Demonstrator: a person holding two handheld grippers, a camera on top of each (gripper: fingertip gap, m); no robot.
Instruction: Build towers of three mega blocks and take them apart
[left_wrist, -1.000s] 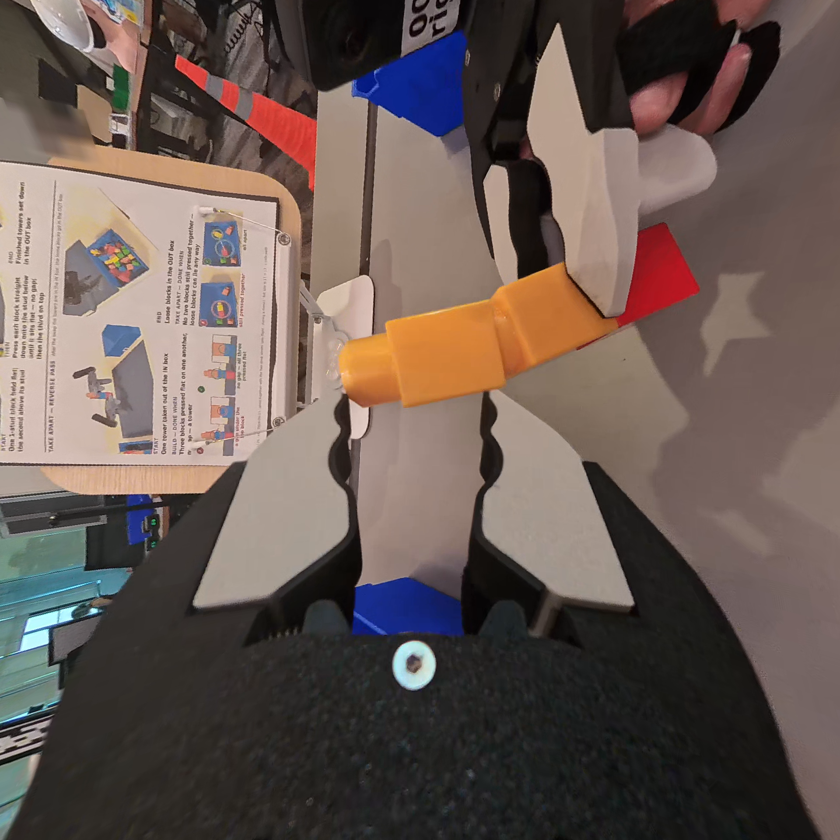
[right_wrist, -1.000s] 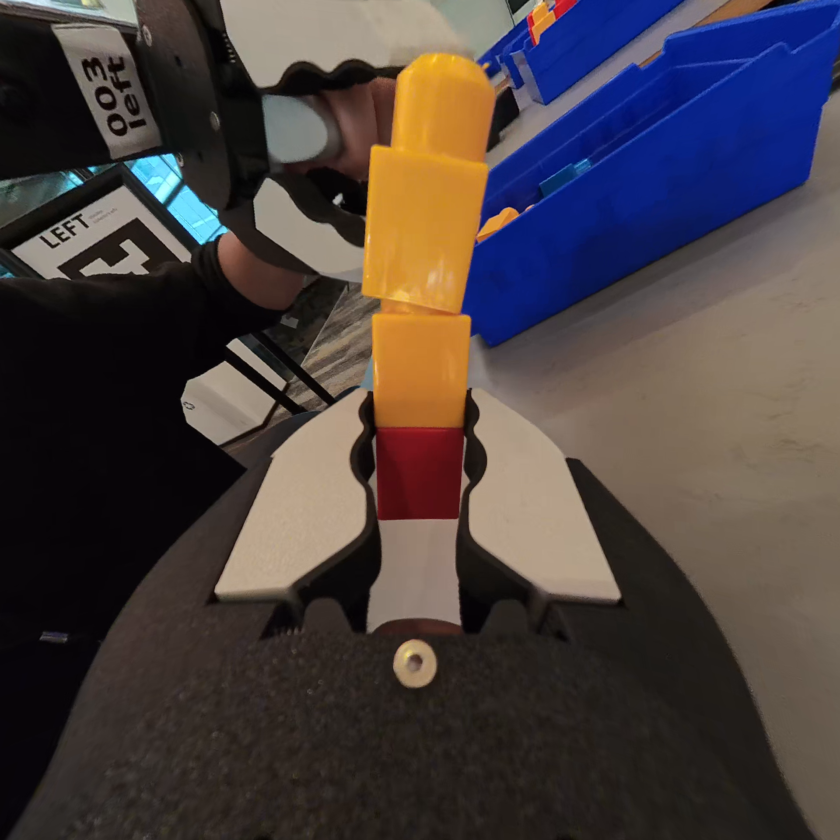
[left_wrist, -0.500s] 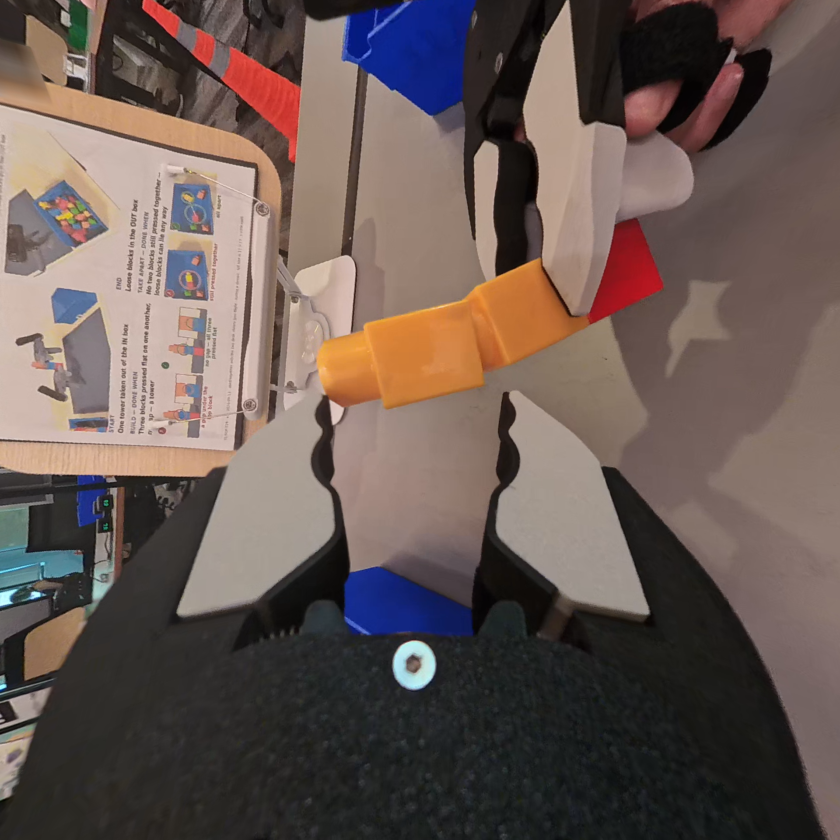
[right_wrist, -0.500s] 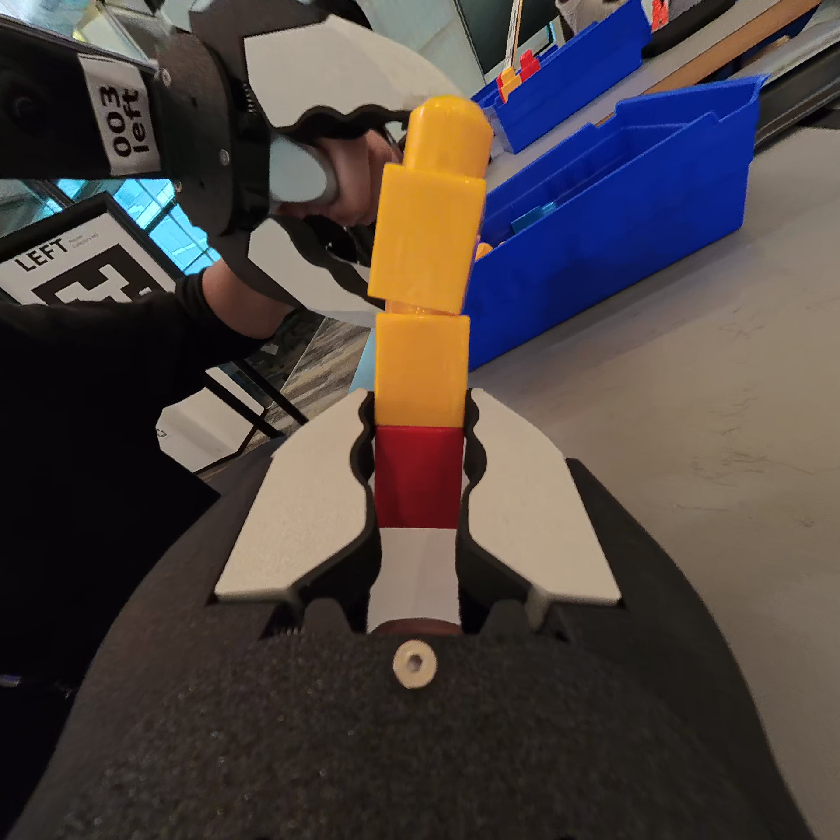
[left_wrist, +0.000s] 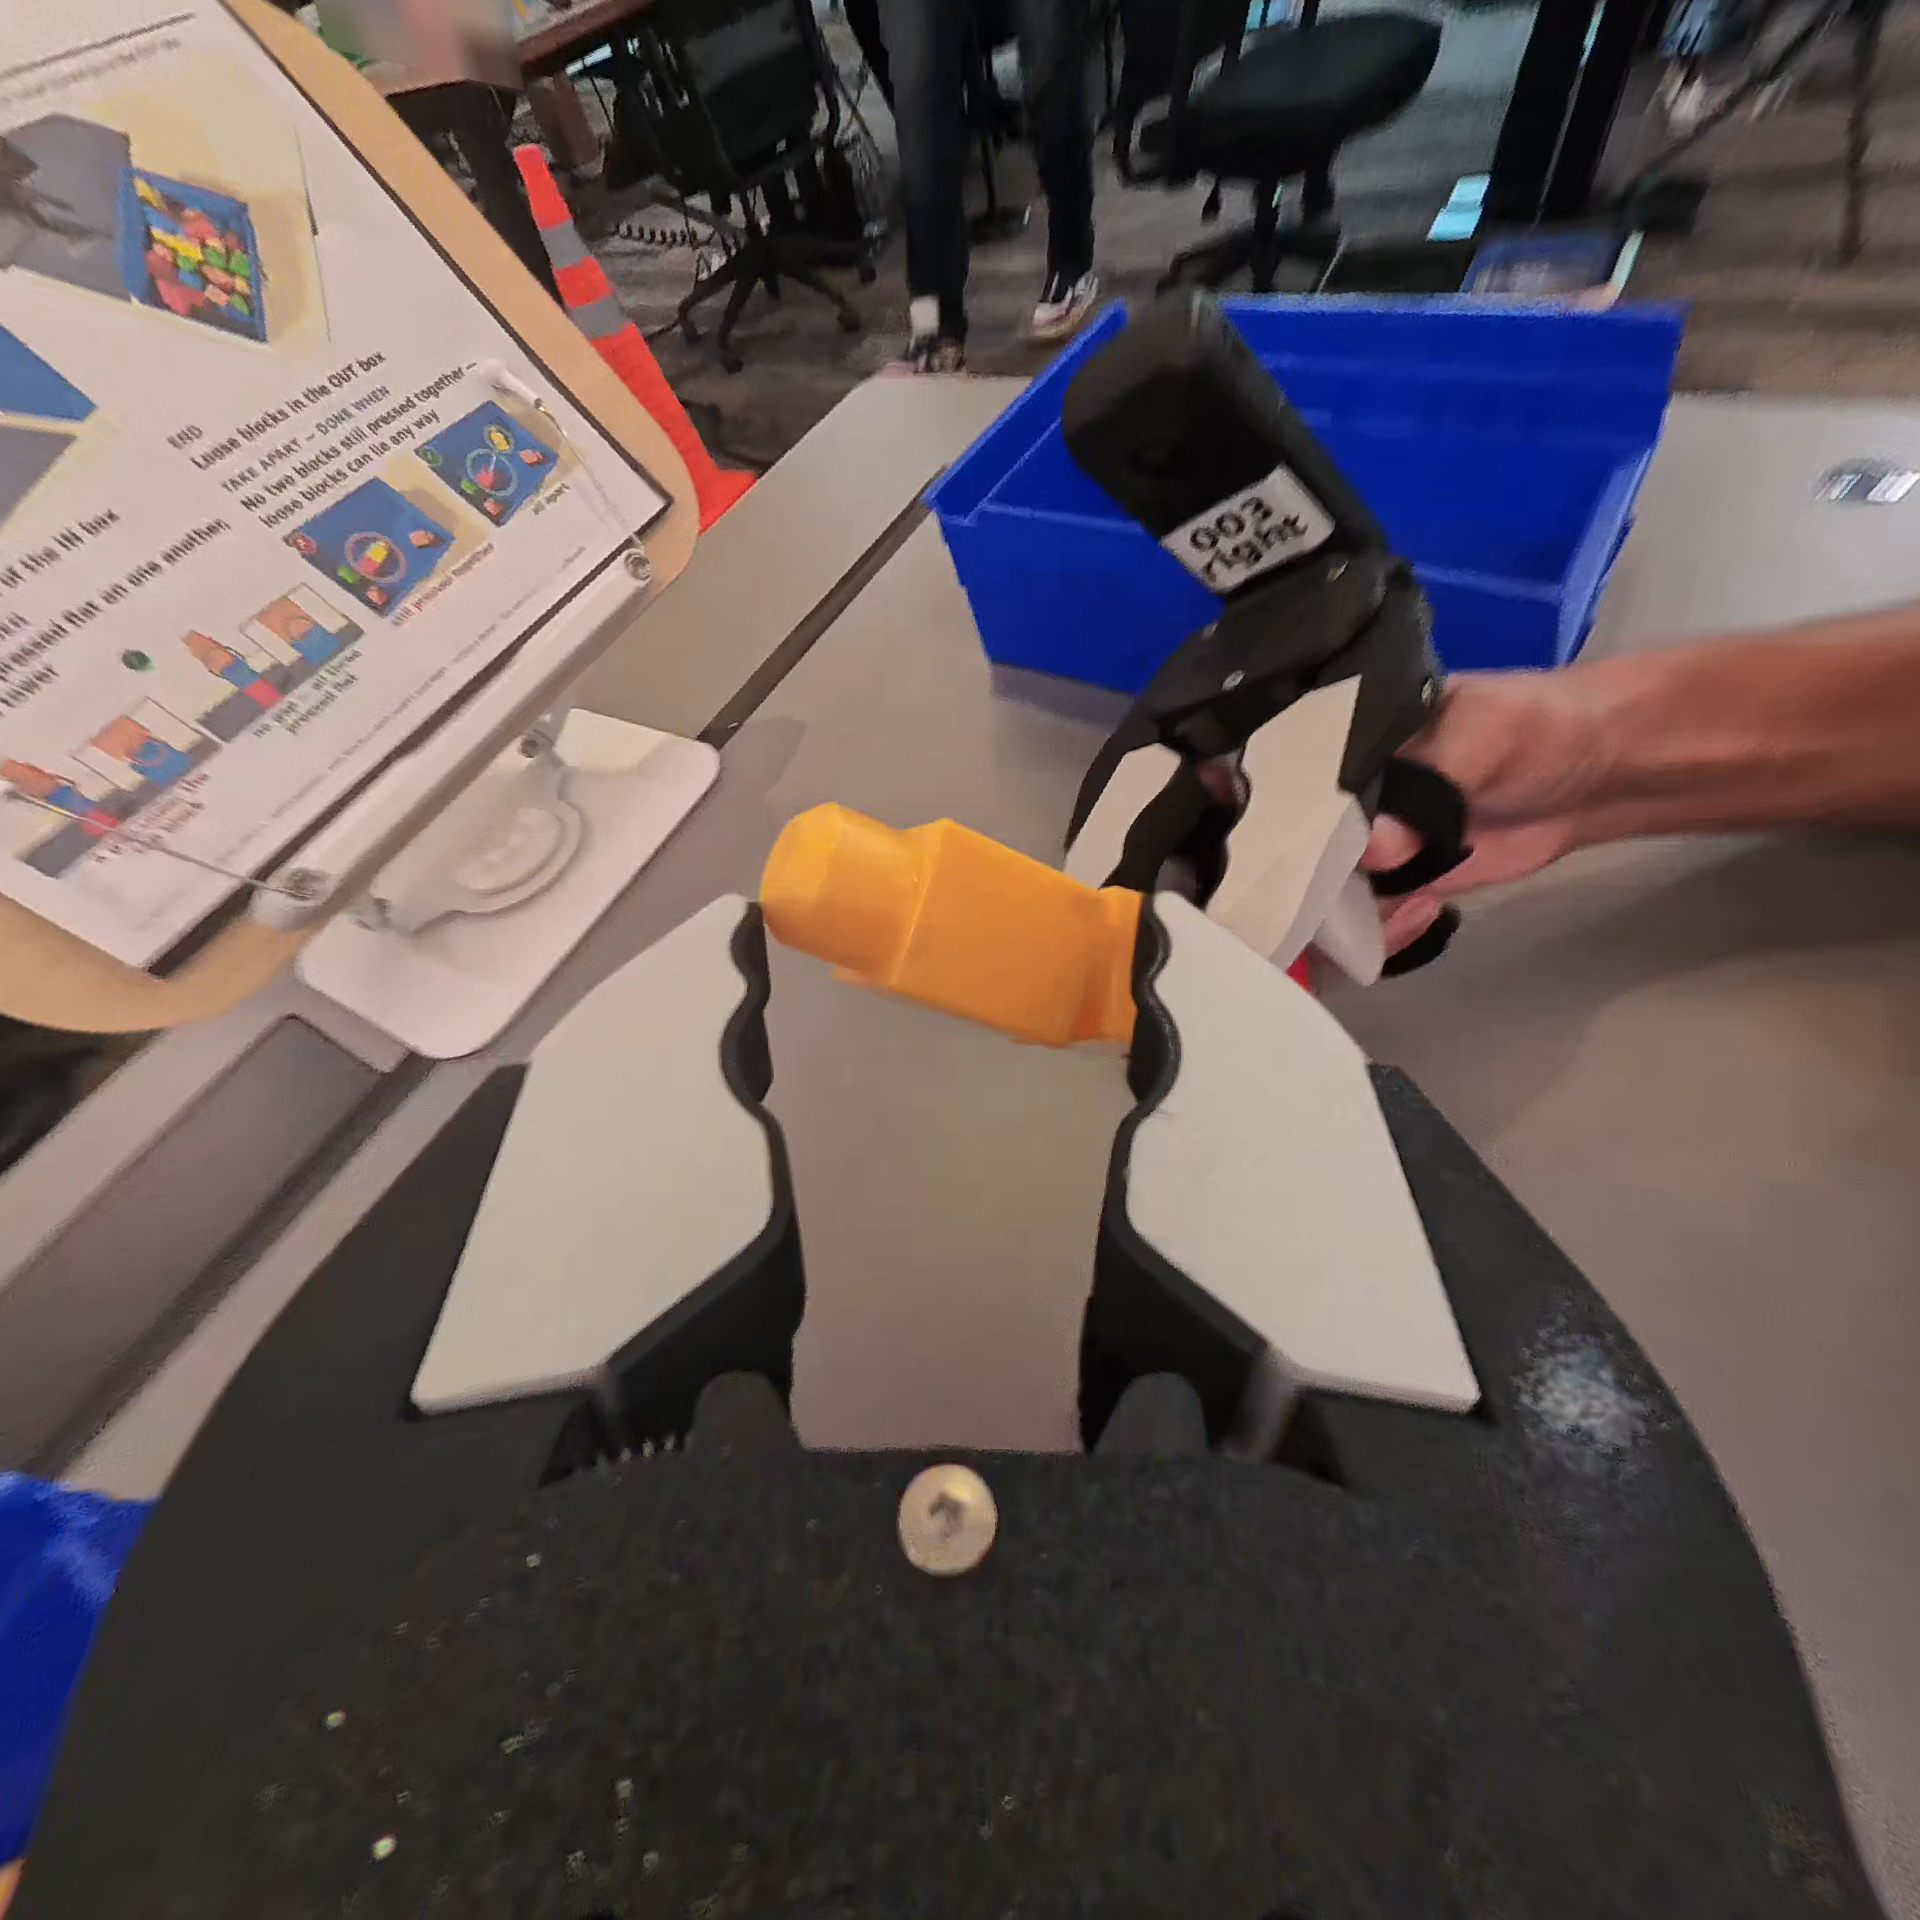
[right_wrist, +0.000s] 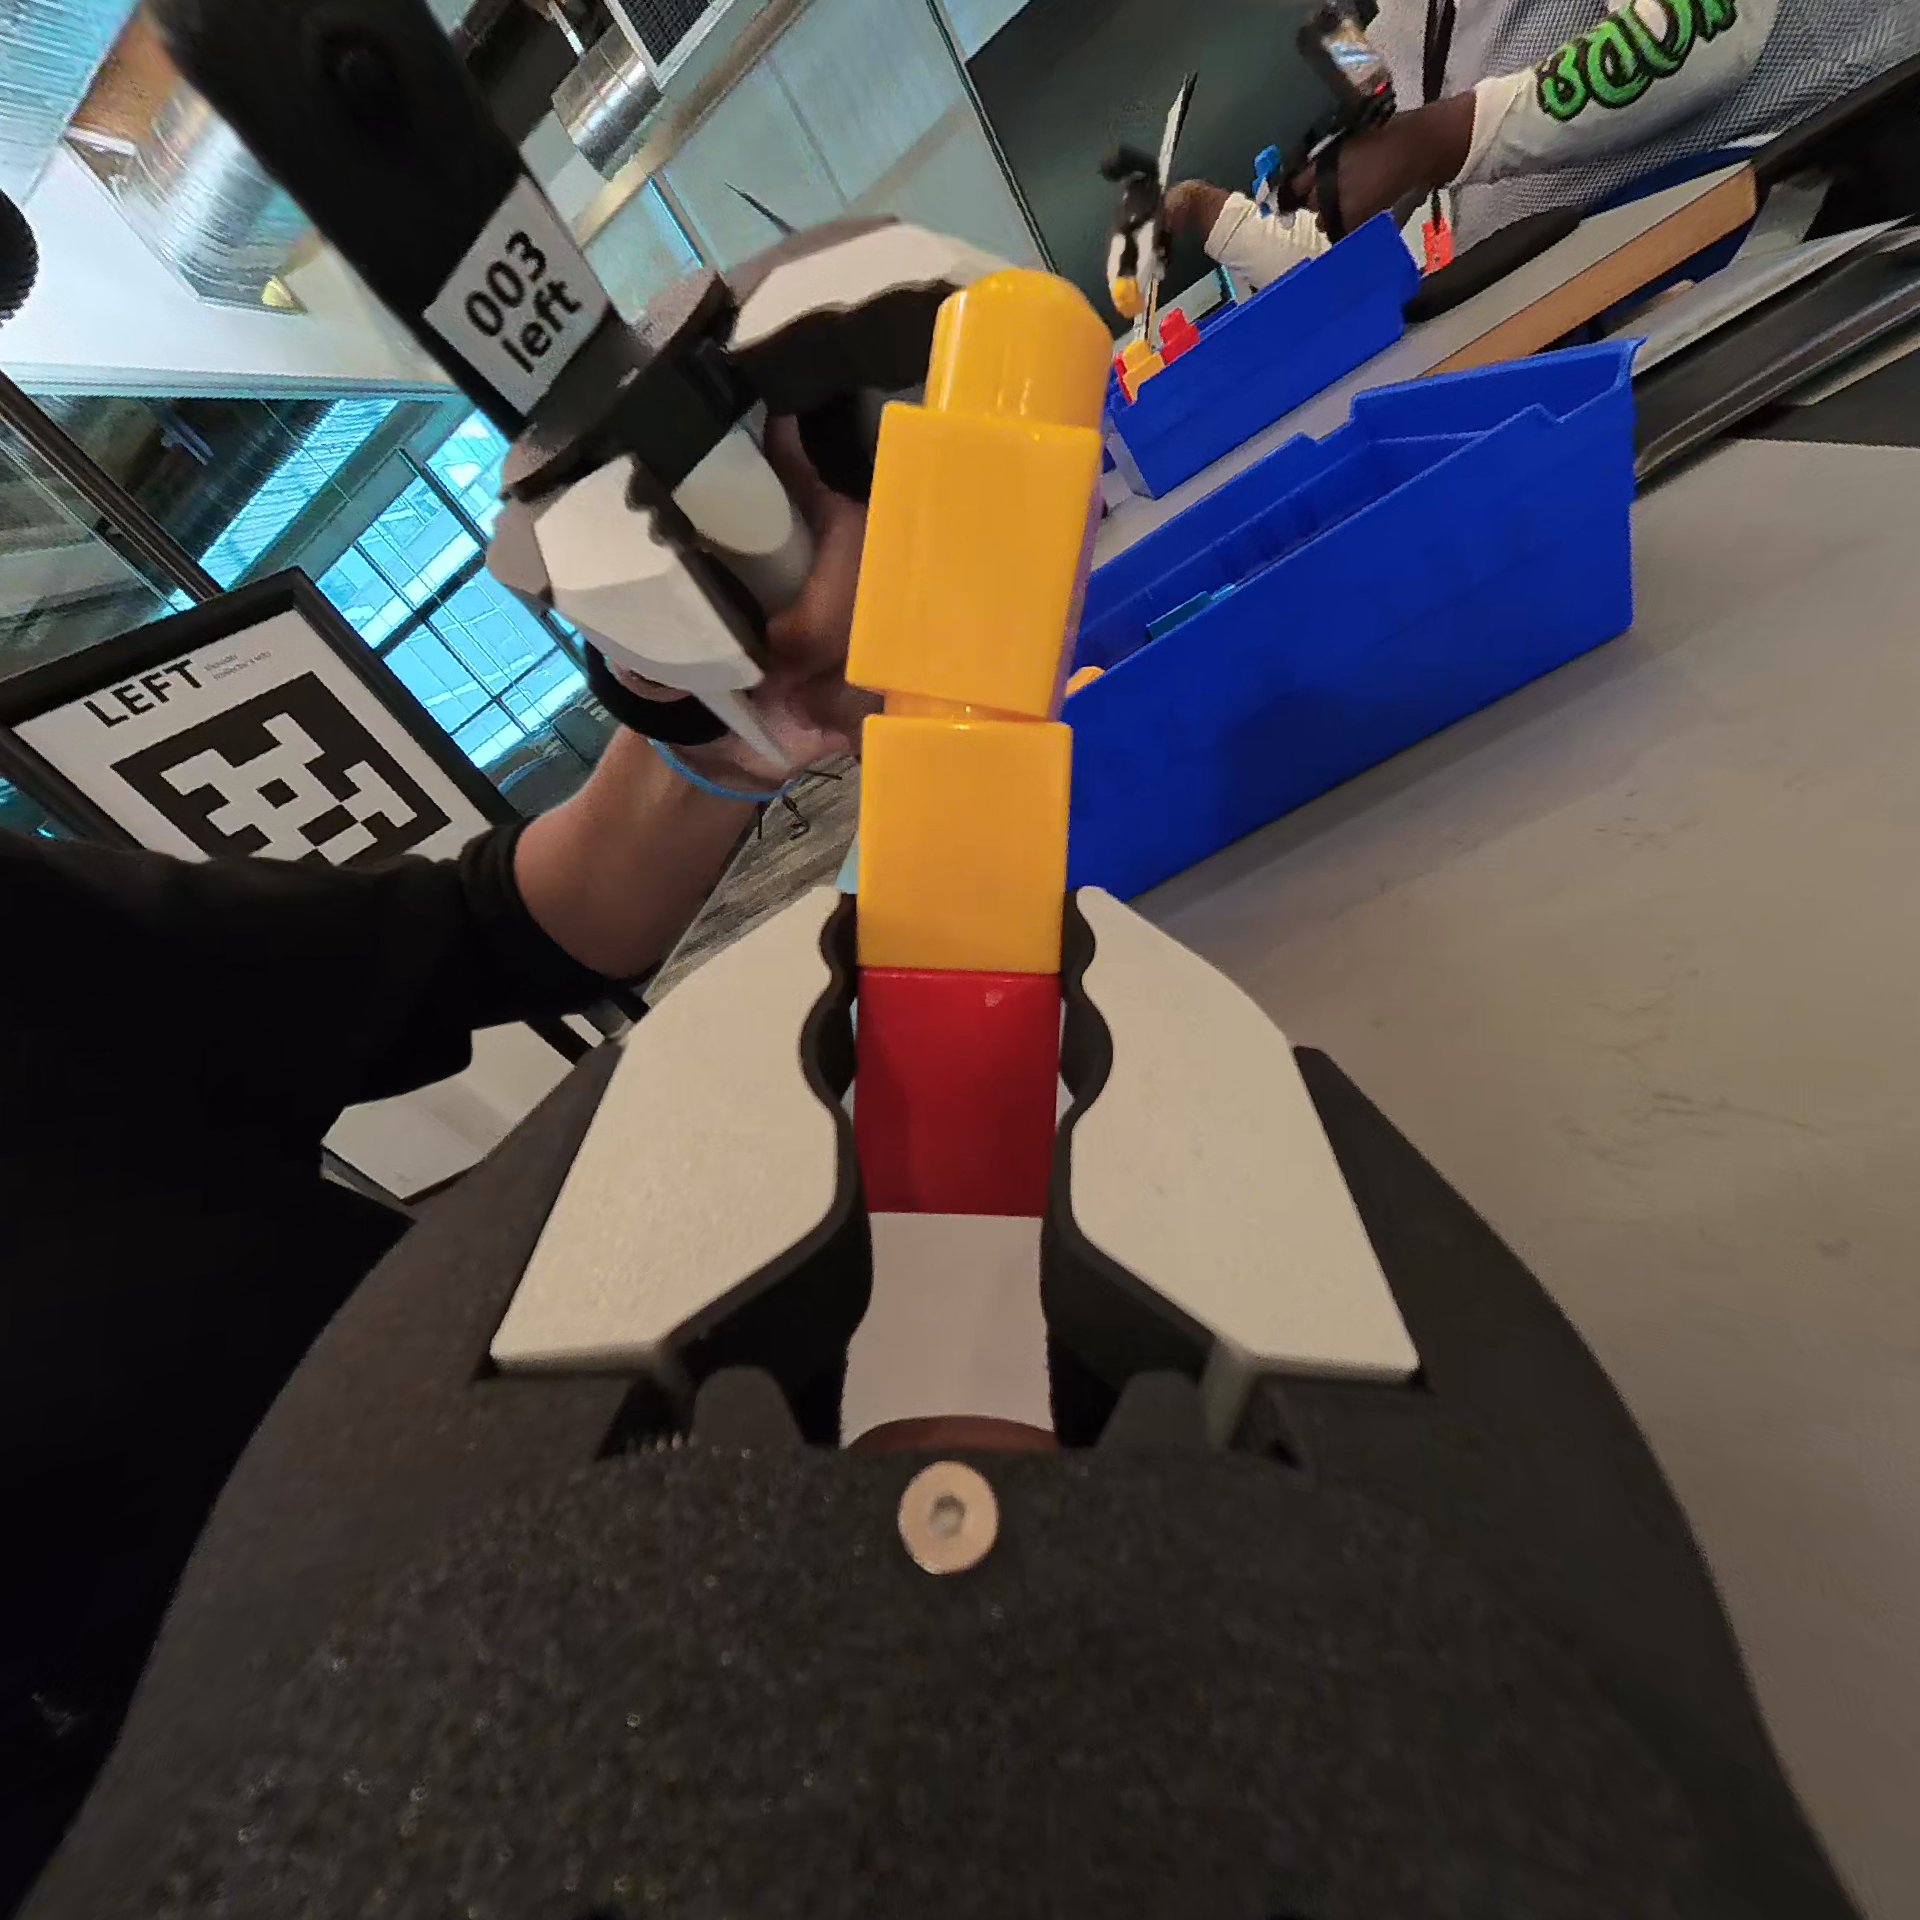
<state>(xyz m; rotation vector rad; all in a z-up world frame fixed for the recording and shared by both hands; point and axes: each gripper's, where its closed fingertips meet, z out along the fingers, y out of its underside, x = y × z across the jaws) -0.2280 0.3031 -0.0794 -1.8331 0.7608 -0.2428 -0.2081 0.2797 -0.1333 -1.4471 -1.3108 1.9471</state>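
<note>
My right gripper is shut on the red bottom block of a tower. Two yellow blocks sit above it, the middle one flush and the top one slightly tilted with a thin gap. My left gripper is open and empty. In the left wrist view the yellow blocks lie sideways across its fingertips. In the right wrist view the left gripper sits just left of the top block; I cannot tell if it touches. The right gripper also shows in the left wrist view, hiding most of the red block.
A blue bin stands on the grey table behind the tower; it also shows in the left wrist view. An instruction board on a white stand is at the left. Another person works at a farther blue bin.
My left gripper has swung round and opened wider; the yellow blocks now lie across its fingertips instead of beyond them. My right gripper keeps holding the tower by the red block.
</note>
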